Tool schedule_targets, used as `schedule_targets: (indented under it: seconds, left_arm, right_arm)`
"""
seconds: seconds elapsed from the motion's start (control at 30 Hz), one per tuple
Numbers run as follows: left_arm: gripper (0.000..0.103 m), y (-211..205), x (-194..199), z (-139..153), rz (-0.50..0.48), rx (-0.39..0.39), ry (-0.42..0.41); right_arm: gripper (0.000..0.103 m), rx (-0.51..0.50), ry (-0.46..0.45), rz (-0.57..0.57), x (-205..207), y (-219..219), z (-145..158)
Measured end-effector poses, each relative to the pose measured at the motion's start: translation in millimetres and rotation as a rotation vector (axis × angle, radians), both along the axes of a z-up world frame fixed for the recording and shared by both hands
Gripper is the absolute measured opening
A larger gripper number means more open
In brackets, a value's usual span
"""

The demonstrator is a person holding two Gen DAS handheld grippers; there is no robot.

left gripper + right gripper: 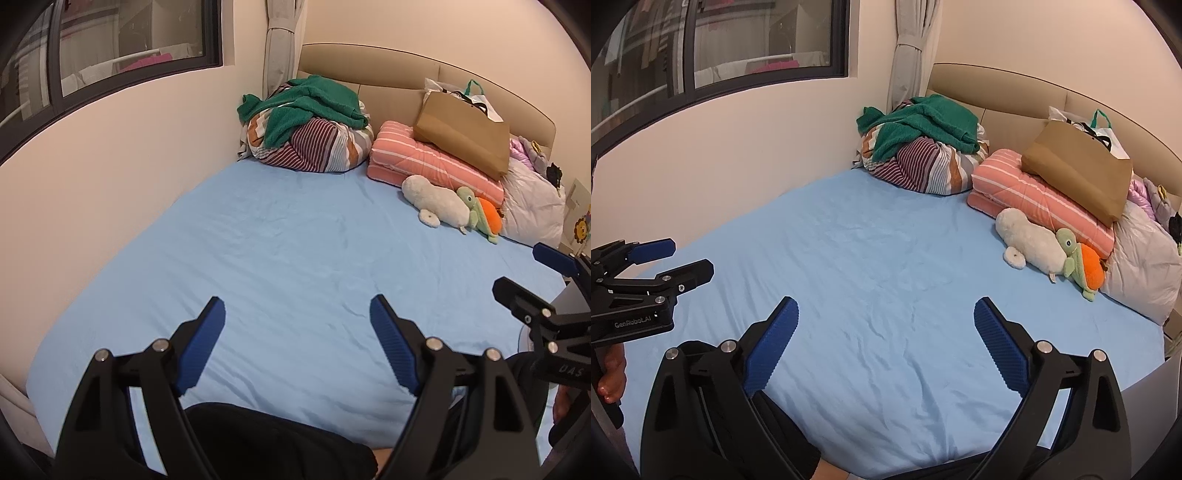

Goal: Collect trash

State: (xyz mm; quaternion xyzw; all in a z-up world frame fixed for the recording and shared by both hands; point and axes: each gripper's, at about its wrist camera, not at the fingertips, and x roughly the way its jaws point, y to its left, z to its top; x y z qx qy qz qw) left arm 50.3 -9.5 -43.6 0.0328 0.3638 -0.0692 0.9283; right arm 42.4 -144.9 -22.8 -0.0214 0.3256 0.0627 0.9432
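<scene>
While both of my cameras look over the same bed with its light blue sheet, each catches something the other misses. From the left wrist I see my left gripper spread wide over bare sheet, nothing between its blue pads, and the right gripper pokes in from the right edge, jaws apart. That view also shows a sunflower sticker by the far corner of the bed. From the right wrist I see my right gripper released and empty over the sheet, with the left gripper entering at the left edge and the person's fingers wrapped on its handle below.

At the headboard end, a brown paper bag lies tilted on a folded pink striped blanket; I cannot tell what is inside it. Behind it stands a white bag with green handles, contents unclear too. A green towel drapes over a striped bundle of bedding in the corner by the curtain. A white plush and a green and orange turtle plush lie touching in front of the blanket, beside a white pillow.

I can pick out no loose trash on the sheet in either view.
</scene>
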Motion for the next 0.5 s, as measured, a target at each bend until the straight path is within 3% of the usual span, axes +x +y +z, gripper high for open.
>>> schedule_targets:
  seconds: [0.5]
  left_arm:
    - [0.081,-3.4,-1.3,1.8,-0.003,0.012,0.013]
  right_arm:
    - [0.093,0.001,0.007,0.033,-2.6,8.3,-1.3]
